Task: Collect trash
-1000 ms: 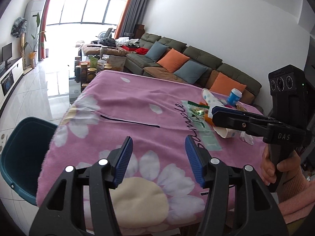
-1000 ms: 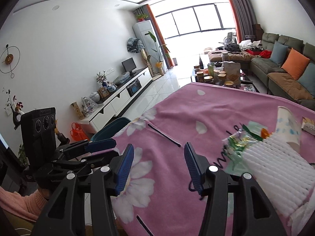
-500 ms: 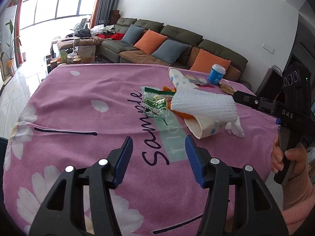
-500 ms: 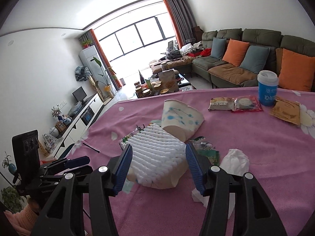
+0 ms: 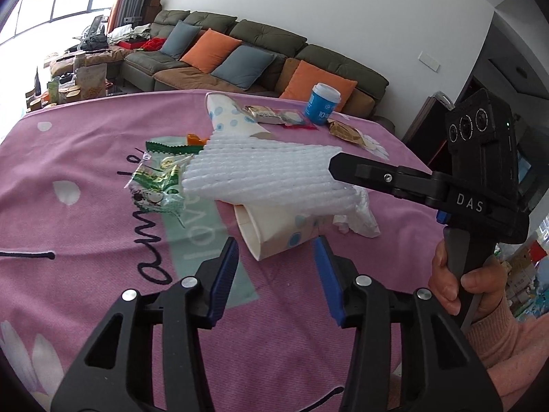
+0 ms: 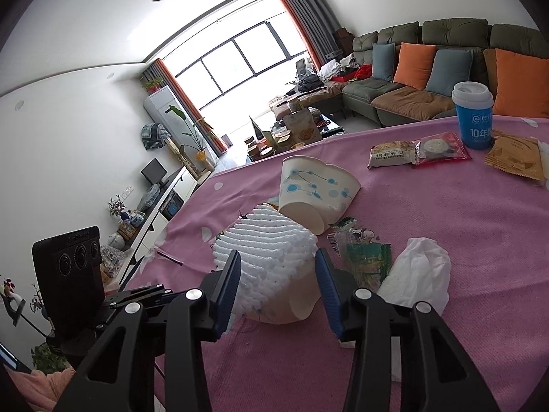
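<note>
Trash pile lay mid-table on the pink cloth (image 5: 103, 292): white foam net (image 6: 271, 240) atop a tipped paper cup (image 5: 274, 237), with wrappers (image 5: 158, 185) left and a tissue (image 6: 418, 274) right. The right gripper (image 6: 278, 281) was closing, the net and cup between its jaws, pads apparently not yet pressing. The left gripper (image 5: 276, 274) was closing, empty, just near of the cup.

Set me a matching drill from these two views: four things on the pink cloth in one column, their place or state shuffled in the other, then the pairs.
Things
1. blue cup
2. white foam net
3. crumpled tissue
4. spotted paper cup

States
A. lying on its side, rim crushed
B. standing upright with a white lid
C. between the right hand-held gripper fingers
D. loose on the cloth, right of the green wrapper

Pairs: 1-B, 2-C, 3-D, 4-A
</note>
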